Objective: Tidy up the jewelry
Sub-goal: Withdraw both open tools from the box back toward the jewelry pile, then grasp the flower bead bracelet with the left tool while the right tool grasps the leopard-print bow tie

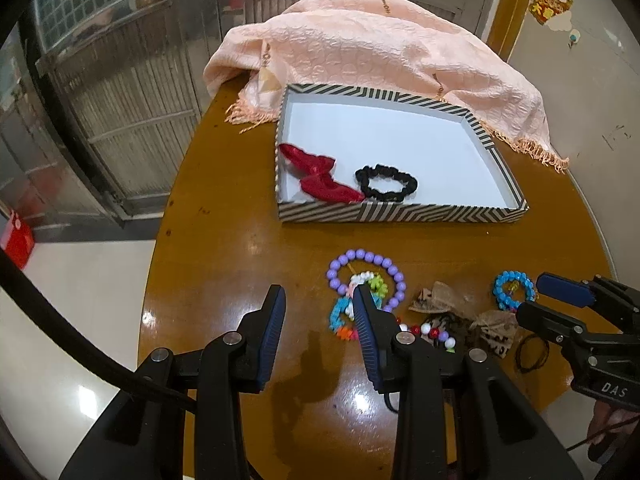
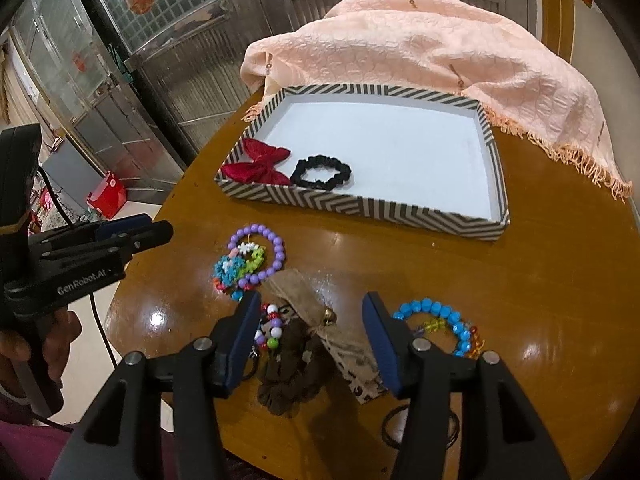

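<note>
A glossy brown table (image 2: 520, 280) carries a striped tray (image 2: 360, 204) at centre, a peach cloth (image 2: 440, 48) behind it, and near the lower edge bead bracelets (image 2: 256, 256), a burlap bow (image 2: 304, 292), a brown scrunchie (image 2: 296, 372) and thin hair ties (image 2: 394, 426).

Bare table (image 1: 224, 264) between bracelets (image 1: 366, 284) and tray (image 1: 400, 213)

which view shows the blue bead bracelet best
The right wrist view: the blue bead bracelet lies close on the table, most of its ring of beads visible, only its left edge behind a finger of the right gripper. In the left wrist view it is smaller, near the right edge, partly covered by that gripper.
</note>
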The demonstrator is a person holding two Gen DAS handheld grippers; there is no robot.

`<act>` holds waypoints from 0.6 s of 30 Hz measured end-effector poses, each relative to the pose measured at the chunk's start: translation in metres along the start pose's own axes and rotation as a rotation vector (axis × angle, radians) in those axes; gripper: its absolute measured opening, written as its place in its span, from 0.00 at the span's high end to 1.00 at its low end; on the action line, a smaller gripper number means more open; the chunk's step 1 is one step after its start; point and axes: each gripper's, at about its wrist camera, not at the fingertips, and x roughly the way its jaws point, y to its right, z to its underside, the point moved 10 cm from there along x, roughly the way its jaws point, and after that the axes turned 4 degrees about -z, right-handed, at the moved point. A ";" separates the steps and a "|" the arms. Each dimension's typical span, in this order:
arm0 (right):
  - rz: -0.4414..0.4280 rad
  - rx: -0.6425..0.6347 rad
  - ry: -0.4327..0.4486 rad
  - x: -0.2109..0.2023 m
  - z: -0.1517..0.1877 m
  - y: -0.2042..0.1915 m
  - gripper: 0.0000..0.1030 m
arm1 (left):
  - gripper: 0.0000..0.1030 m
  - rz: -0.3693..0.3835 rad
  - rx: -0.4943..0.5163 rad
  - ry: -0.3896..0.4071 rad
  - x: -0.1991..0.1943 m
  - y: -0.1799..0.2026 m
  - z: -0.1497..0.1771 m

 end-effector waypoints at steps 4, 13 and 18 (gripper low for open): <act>-0.002 0.003 0.000 -0.001 0.003 0.001 0.46 | 0.72 0.027 -0.027 -0.031 0.004 -0.010 0.011; 0.012 0.023 -0.021 -0.005 0.017 0.020 0.46 | 0.72 0.106 -0.036 -0.094 0.019 -0.006 0.034; -0.004 0.028 -0.047 -0.003 0.028 0.026 0.46 | 0.72 0.152 -0.045 -0.118 0.030 0.006 0.035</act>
